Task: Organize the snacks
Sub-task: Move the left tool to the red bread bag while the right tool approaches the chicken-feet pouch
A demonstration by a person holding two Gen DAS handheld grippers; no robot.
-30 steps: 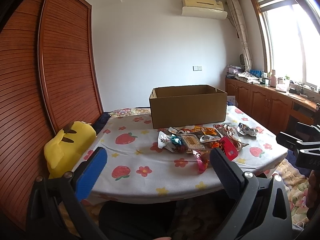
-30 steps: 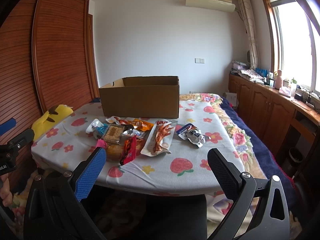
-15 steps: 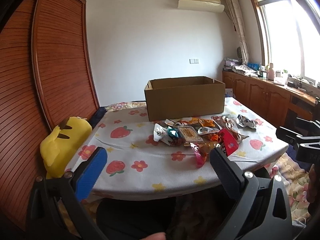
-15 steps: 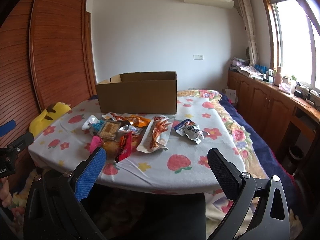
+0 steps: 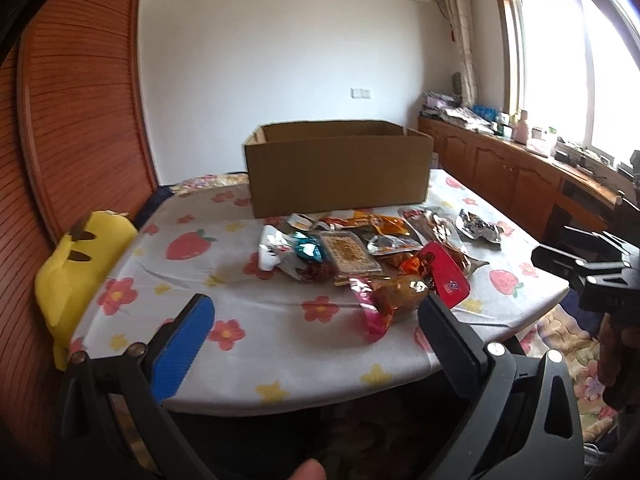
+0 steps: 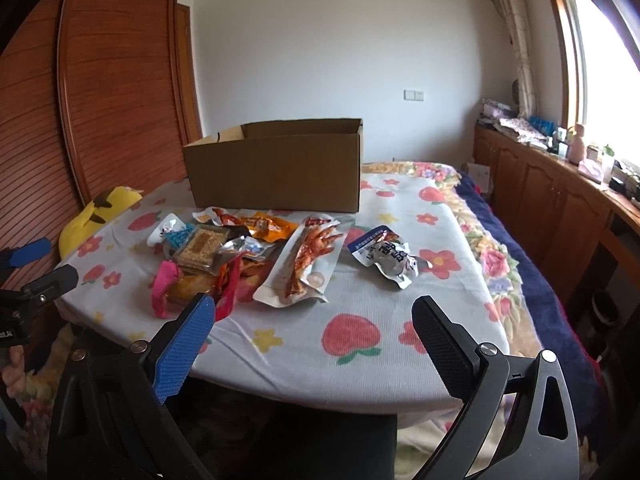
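Several snack packets [image 5: 372, 256] lie in a heap on the flowered tablecloth [image 5: 224, 280], in front of an open cardboard box [image 5: 340, 168]. In the right wrist view the same snack packets [image 6: 240, 256] include a long chicken-feet pack [image 6: 308, 264] and a crumpled silver-blue packet [image 6: 386, 256], with the cardboard box [image 6: 280, 164] behind them. My left gripper [image 5: 316, 312] is open, short of the table's near edge, holding nothing. My right gripper [image 6: 312, 316] is also open and holds nothing, just before the near edge, with the heap ahead and to the left.
A yellow plush toy [image 5: 76, 264] sits at the table's left side, against a wooden slatted wardrobe [image 5: 72, 120]. Wooden cabinets [image 6: 560, 208] with clutter run under the window on the right. The right gripper's body [image 5: 592, 276] shows at the left wrist view's right edge.
Both grippers have moved closer to the table and tilted down; the snacks and box look larger. Both stay open.
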